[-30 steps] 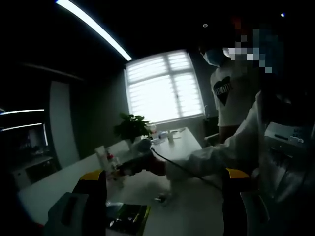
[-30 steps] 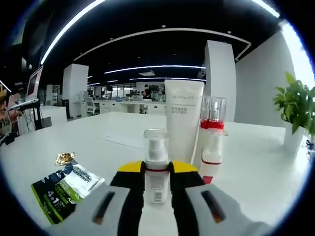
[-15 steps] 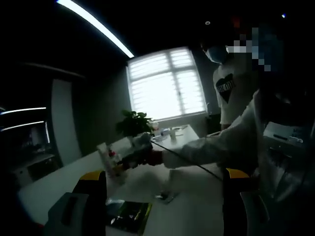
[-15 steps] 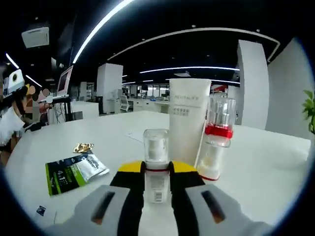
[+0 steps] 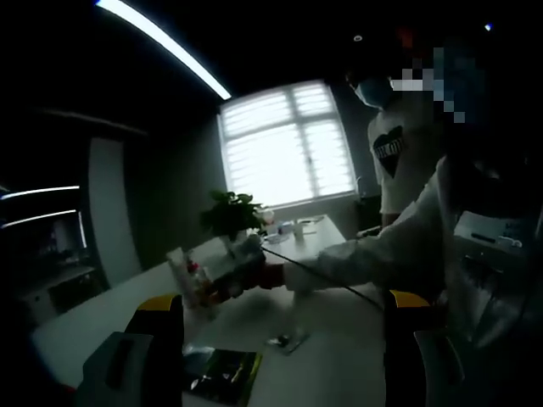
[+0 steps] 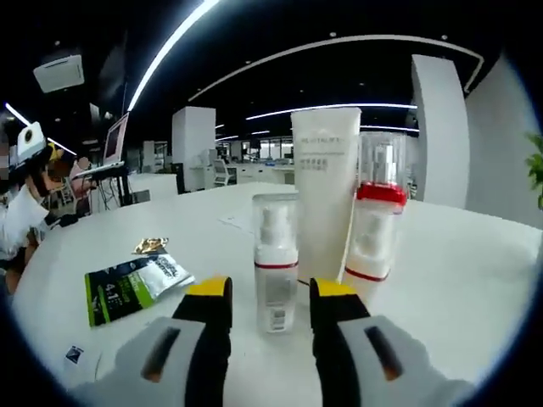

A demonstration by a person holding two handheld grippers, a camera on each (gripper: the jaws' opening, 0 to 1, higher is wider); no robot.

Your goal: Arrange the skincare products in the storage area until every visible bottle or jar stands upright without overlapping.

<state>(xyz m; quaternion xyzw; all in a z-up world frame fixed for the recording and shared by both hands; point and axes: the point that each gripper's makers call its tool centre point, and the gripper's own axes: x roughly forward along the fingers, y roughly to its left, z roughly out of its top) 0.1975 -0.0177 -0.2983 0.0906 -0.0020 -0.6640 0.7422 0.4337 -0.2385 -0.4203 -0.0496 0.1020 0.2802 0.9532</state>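
Right gripper (image 6: 270, 292) open around a small pump bottle (image 6: 276, 263)
We see the bottle upright on the white table (image 6: 475, 280), beside a white tube (image 6: 325, 203) (left gripper (image 5: 280, 309) jaws wide apart)

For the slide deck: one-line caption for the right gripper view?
Open right gripper behind upright small pump bottle, beside white tube and red-banded bottle.

Too dim in the left gripper view to read the bottles (image 5: 188, 270) by the distant claw (image 5: 222, 282). Print on the tall tube (image 6: 325, 199) blurred. Lower tube partly hidden behind 2 pump bottles (image 6: 276, 273). Small card (image 6: 73, 354) illegible.
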